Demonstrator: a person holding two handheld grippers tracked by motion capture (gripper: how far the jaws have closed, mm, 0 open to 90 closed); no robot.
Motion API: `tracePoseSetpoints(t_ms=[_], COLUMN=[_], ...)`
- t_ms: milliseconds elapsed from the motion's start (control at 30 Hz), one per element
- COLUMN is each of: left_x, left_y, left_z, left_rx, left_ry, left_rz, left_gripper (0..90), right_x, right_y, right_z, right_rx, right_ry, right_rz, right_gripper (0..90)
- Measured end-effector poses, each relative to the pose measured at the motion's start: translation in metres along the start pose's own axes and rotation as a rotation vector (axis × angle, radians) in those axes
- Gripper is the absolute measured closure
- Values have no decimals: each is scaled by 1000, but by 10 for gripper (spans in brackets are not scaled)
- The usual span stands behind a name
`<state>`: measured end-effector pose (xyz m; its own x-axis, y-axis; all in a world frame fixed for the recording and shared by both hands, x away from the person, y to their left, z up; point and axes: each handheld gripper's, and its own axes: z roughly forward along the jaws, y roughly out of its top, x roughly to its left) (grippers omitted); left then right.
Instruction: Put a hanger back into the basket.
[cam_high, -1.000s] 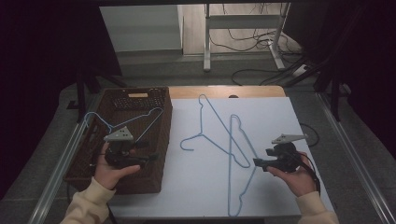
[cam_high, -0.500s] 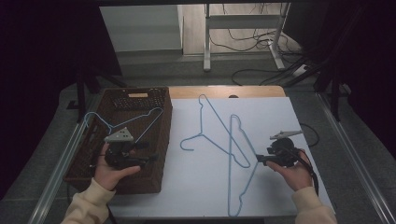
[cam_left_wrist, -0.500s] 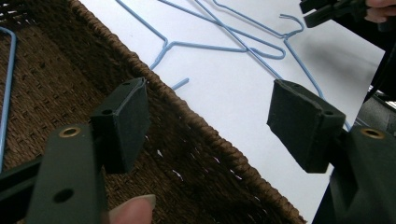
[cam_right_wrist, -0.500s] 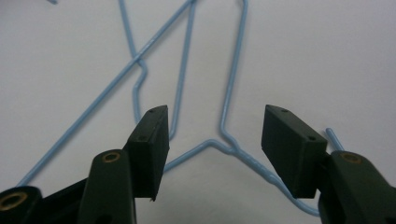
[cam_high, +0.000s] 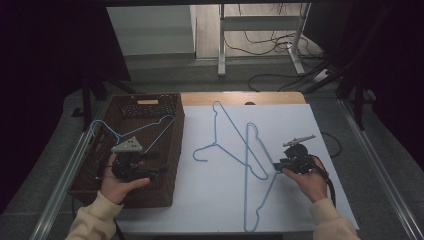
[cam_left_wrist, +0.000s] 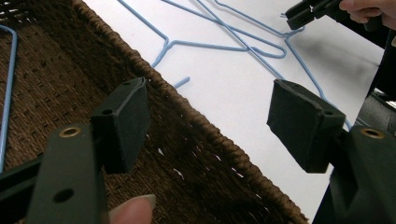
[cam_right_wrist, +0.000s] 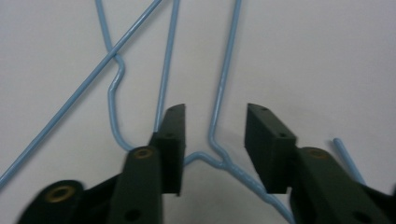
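Two light-blue wire hangers lie crossed on the white table top (cam_high: 215, 200). One hanger (cam_high: 220, 146) has its hook toward the basket. The long hanger (cam_high: 246, 190) has its twisted neck (cam_right_wrist: 219, 158) between the jaws of my right gripper (cam_high: 276, 165) (cam_right_wrist: 215, 112). Those jaws have just been closing, but a gap shows on both sides of the wire. A third blue hanger (cam_high: 150, 129) rests in the brown wicker basket (cam_high: 177, 150). My left gripper (cam_high: 161, 170) (cam_left_wrist: 210, 93) hovers over the basket's near right part, open and holding nothing.
The basket's woven rim (cam_left_wrist: 210, 135) runs across the left gripper view, with the hangers (cam_left_wrist: 219, 46) and the right gripper (cam_left_wrist: 303, 9) beyond it. Cables and a metal stand (cam_high: 260, 45) lie on the floor past the table.
My right gripper has shifted a little and sunk onto the long hanger's neck, and its jaws have narrowed around it. The left hand has stayed put.
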<state>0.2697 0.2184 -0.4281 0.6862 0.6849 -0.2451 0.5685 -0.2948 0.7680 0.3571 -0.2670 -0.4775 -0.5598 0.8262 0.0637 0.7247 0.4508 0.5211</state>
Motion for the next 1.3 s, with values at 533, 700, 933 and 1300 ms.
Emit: tracePoseSetpoints(t_ms=[533,700,933,1300], left_x=[0,-1,0,1], left_y=[1,1,1,1], left_z=[0,0,0,-3], left_rx=[0,-1,0,-5], left_ry=[-3,-6,-4,1], left_rz=[4,6,3,-1], left_gripper=[297,297,297,298], right_x=[46,40,6,11], right_y=[-20,-26,-37,21], right_z=[15,6,-7,13], right_rx=[180,212,226,103], right_ry=[114,64,-19,7], right_rz=[-98,-103,-38,-38], right_gripper=[896,896,897,892])
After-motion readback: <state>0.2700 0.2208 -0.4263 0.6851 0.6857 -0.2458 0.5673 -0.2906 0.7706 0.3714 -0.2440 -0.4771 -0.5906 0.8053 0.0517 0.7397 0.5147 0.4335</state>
